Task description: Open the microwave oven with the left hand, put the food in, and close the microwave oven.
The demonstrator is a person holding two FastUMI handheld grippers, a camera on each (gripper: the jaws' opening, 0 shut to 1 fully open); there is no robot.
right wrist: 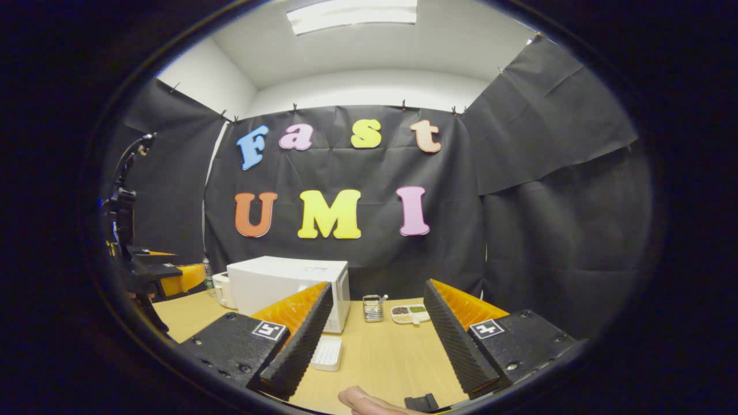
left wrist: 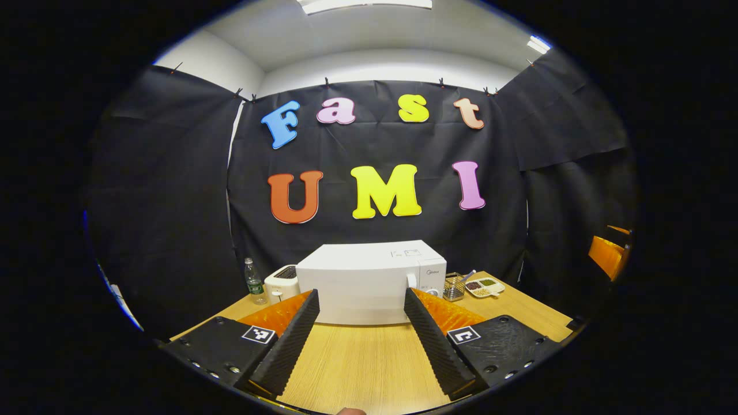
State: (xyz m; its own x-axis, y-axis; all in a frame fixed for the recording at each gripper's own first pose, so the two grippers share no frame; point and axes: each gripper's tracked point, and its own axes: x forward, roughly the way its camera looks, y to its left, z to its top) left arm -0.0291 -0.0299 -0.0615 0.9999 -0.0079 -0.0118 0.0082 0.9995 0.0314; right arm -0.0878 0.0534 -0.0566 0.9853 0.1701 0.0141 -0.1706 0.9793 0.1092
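Note:
A white microwave oven stands at the back of the wooden table with its door closed, straight ahead of my left gripper. That gripper is open, held well short of the oven with nothing between its fingers. In the right gripper view the microwave oven sits to the left. A small white tray, which may hold the food, lies on the table in front of it, beside one finger of my right gripper. My right gripper is open and holds nothing. The left gripper appears at the far left.
A white toaster and a plastic bottle stand left of the oven. Right of it are a wire utensil holder and a divided dish of grains. A fingertip and a small black object show at the table's near edge.

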